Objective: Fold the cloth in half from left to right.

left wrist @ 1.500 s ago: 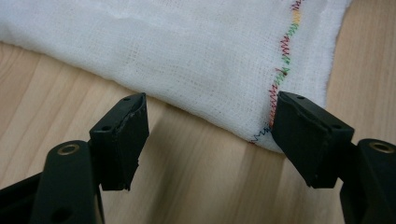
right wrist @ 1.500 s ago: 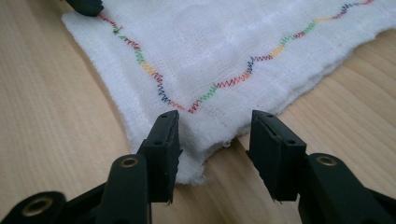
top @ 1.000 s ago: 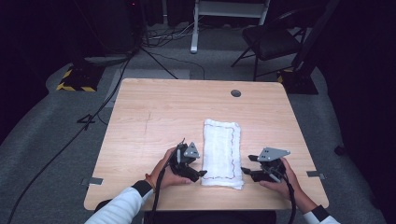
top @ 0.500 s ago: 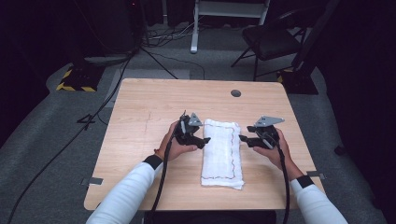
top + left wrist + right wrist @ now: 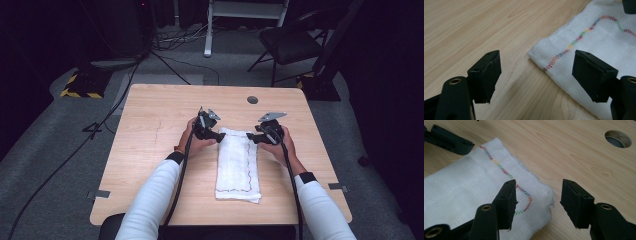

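Observation:
A folded white cloth with a coloured zigzag stitch line lies lengthwise on the wooden table. My left gripper is open at the cloth's far left corner; in the left gripper view that corner of the cloth lies between and just beyond the jaws. My right gripper is open at the far right corner. In the right gripper view the cloth's corner sits between the jaws, and the left gripper's jaw tip shows at the upper left.
A round cable hole is set in the table's far side, also seen as a hole in the right gripper view. A chair and cables lie on the floor beyond the table.
Both hands moved forward from the cloth's near end to its far end. Both grippers now sit at the far corners, still open.

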A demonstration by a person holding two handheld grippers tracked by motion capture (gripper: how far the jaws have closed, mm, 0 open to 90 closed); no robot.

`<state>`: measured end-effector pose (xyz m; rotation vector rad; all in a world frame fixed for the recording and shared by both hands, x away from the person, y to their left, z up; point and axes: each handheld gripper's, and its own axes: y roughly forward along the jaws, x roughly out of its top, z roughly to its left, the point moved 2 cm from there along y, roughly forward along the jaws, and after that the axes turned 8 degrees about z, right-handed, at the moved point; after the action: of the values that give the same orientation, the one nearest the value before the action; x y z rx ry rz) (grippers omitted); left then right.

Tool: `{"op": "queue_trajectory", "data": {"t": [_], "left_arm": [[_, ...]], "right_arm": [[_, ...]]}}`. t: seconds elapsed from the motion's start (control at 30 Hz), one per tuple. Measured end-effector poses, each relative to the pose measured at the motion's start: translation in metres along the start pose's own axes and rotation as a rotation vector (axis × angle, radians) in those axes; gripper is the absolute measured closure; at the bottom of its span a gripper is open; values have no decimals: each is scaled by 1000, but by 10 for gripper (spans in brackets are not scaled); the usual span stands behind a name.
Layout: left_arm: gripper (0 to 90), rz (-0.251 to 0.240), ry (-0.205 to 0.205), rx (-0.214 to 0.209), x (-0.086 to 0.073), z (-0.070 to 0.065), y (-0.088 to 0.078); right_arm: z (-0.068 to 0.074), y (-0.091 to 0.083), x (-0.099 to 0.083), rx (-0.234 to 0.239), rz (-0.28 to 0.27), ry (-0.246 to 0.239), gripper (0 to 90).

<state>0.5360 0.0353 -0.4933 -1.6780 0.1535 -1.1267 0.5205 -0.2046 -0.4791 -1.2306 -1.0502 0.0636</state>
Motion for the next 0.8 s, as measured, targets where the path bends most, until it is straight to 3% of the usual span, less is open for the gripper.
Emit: {"op": "queue_trajectory", "data": {"t": [0.17, 0.37, 0.5, 0.6, 0.67, 0.73, 0.8], "left_arm": [[266, 12, -22, -9, 3, 3, 8], [286, 42, -19, -22, 3, 3, 15], [268, 41, -60, -57, 1, 5, 22], [244, 24, -64, -71, 0, 7, 23], [244, 18, -39, -62, 0, 7, 24], [254, 16, -34, -61, 0, 6, 24], [333, 7, -16, -83, -1, 5, 23]], "right_arm": [[-5, 14, -1, -3, 30, 33, 457], [-7, 24, -5, 5, 64, 44, 443], [-9, 27, -7, 19, 64, 70, 433], [-11, 28, -9, 40, 58, 89, 433], [-11, 28, -9, 46, 56, 85, 479], [-8, 27, -9, 67, 51, 72, 591], [-7, 27, -8, 82, 51, 66, 655]]}}
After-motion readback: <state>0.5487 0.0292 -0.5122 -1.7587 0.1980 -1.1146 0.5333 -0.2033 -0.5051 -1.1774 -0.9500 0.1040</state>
